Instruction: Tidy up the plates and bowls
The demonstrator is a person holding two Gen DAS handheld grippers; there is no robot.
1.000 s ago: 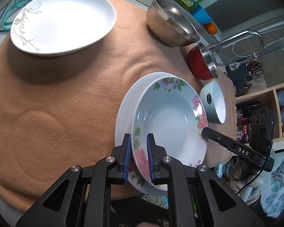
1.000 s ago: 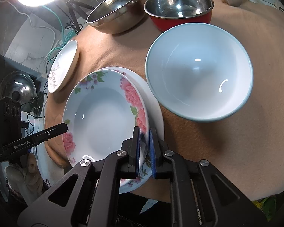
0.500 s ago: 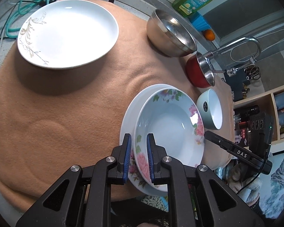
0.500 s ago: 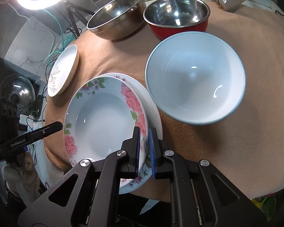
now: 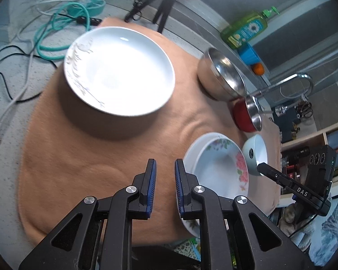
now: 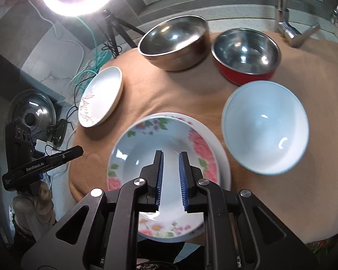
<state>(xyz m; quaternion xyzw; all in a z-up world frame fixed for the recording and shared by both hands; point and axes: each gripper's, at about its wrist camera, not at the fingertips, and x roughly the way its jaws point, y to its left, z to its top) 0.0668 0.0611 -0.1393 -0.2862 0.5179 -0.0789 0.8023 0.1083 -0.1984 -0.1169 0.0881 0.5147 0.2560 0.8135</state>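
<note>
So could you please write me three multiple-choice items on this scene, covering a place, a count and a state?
1. Where does the flowered plate sit?
A. on a plain white plate
B. inside the red-sided steel bowl
C. bare on the cloth

2. How many bowls with shiny metal insides are there?
A. one
B. two
C. four

3. How are the right gripper's jaws?
A. shut on a rim
B. open, holding nothing
C. out of view

Answers: 1 A, a white rim shows beneath it; 2 B, the all-steel bowl and the red-sided steel bowl; 3 B, a gap shows between them.
</note>
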